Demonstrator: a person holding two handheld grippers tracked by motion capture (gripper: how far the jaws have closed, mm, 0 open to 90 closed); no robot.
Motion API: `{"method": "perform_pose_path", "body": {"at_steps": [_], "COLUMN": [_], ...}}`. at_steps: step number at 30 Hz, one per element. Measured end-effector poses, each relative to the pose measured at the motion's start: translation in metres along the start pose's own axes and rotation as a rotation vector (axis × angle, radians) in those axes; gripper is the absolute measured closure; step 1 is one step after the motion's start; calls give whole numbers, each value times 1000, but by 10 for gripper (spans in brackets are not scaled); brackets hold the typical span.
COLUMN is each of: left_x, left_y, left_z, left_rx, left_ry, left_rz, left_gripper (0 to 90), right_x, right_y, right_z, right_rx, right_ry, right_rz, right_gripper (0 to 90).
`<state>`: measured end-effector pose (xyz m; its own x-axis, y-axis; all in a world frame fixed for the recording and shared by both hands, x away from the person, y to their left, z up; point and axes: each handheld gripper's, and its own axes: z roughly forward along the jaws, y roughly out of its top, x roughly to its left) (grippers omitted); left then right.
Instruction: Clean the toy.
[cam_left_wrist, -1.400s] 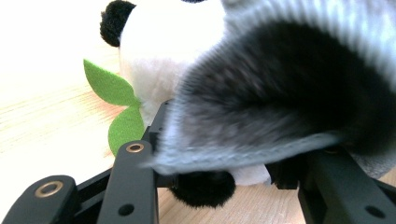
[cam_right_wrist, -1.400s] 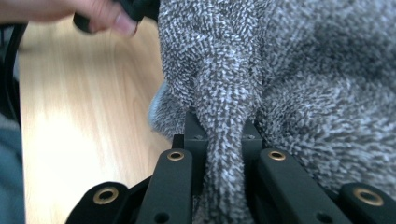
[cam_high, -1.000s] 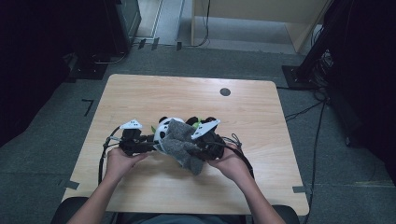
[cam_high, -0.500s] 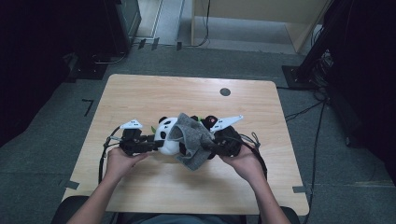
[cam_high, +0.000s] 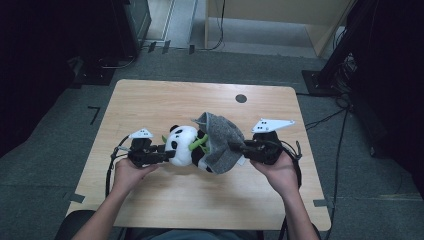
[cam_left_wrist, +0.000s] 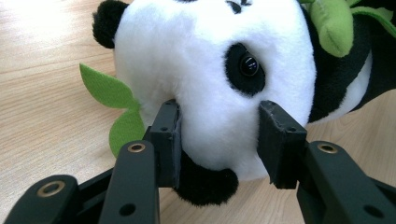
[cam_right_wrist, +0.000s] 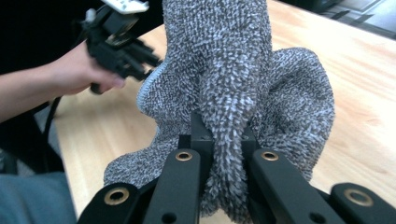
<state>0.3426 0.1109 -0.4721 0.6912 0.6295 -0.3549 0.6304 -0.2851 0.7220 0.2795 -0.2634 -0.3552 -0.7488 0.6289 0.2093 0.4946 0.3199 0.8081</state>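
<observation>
Grey cloth (cam_right_wrist: 243, 88) pinched in right fingers (cam_right_wrist: 254, 140); left fingers (cam_left_wrist: 168, 135) clamp panda (cam_left_wrist: 210, 79)

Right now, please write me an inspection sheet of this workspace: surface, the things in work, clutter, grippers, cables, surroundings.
Surface: light wooden table, with a small dark round spot near the far edge.
Job's things: black-and-white plush panda with green leaves lying on the table; grey knitted cloth draped over its body.
Clutter: nothing seen.
Grippers: left gripper has its jaws pressed on the panda's white head; right gripper is pinched on a fold of the cloth.
Cables: black cable loops from the left gripper; another hangs by the right hand.
Surroundings: grey floor, tape marks at the table's corners, dark stands and more cables at the right.
</observation>
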Motion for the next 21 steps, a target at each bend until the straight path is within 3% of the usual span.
{"method": "perform_pose_path", "body": {"at_steps": [4,7,11,14,21], "left_x": [0,0,-1,-1,-1], "left_y": [0,0,-1,-1,-1], "left_z": [0,0,0,0,0], "left_rx": [2,3,5,2,3], "left_ry": [-1,-8,1,-1,0], "left_rz": [-4,1,23,22,28], "left_gripper": [551,548,543,543,542], "right_x": [14,19,13,7,-7], "right_y": [-9,-22,-38,-38,-44], "right_z": [13,30,40,38,37], "right_rx": [47,104,70,65,81], "right_ry": [30,15,4,-26,-45], "right_rz": [-41,-68,-101,-80,-19], "right_gripper": [859,847,836,835,845]}}
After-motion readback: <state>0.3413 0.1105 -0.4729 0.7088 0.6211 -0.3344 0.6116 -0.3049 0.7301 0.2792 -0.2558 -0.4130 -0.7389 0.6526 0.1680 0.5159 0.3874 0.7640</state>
